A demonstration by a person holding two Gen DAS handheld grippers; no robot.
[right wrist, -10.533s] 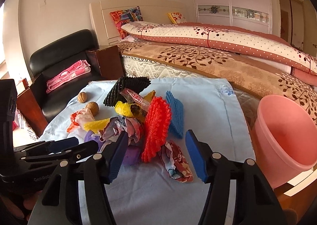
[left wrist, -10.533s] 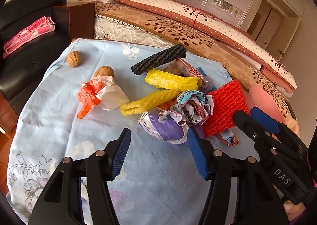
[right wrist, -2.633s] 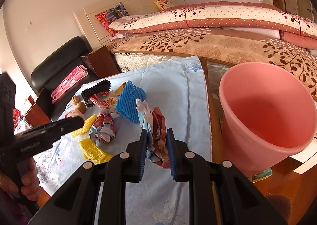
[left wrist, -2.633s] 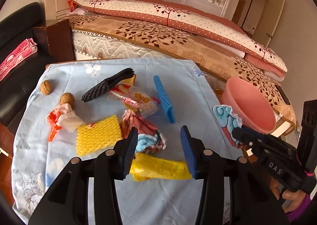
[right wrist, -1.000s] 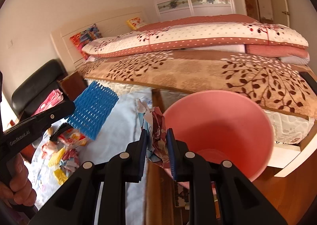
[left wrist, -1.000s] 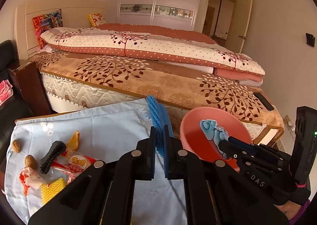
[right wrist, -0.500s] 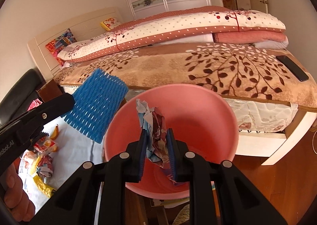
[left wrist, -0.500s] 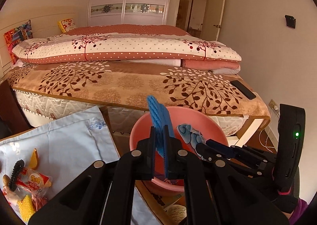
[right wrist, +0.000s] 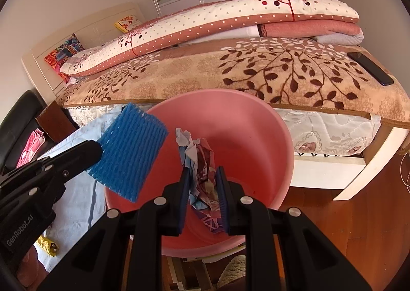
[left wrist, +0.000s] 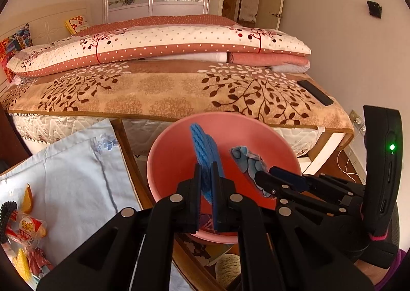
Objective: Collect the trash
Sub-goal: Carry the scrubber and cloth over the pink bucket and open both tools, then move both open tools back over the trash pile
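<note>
Left wrist: left gripper [left wrist: 206, 188] clamped tight on blue foam net [left wrist: 203, 150], held over the pink bucket [left wrist: 169, 163] mouth, inside the rim. Bucket sits between table edge [left wrist: 128, 152] and bed [left wrist: 179, 91].

Right wrist: right gripper [right wrist: 203, 193] pinching crumpled paper [right wrist: 202, 163], jaws narrow, above the bucket's open middle, clear of its walls.

**Colours at the bin**

My jaws are black with blue pads. The bin [right wrist: 256, 137] is plain pink. The net [right wrist: 130, 155] is bright blue with a ribbed mesh. The wad [right wrist: 202, 163] mixes white, pale blue, dark red and purple print. The blanket [left wrist: 179, 91] is tan with brown leafy branches; the quilt [left wrist: 166, 42] is cream with red dots and a dotted terracotta band. The counter cloth [left wrist: 74, 175] is pale blue.
</note>
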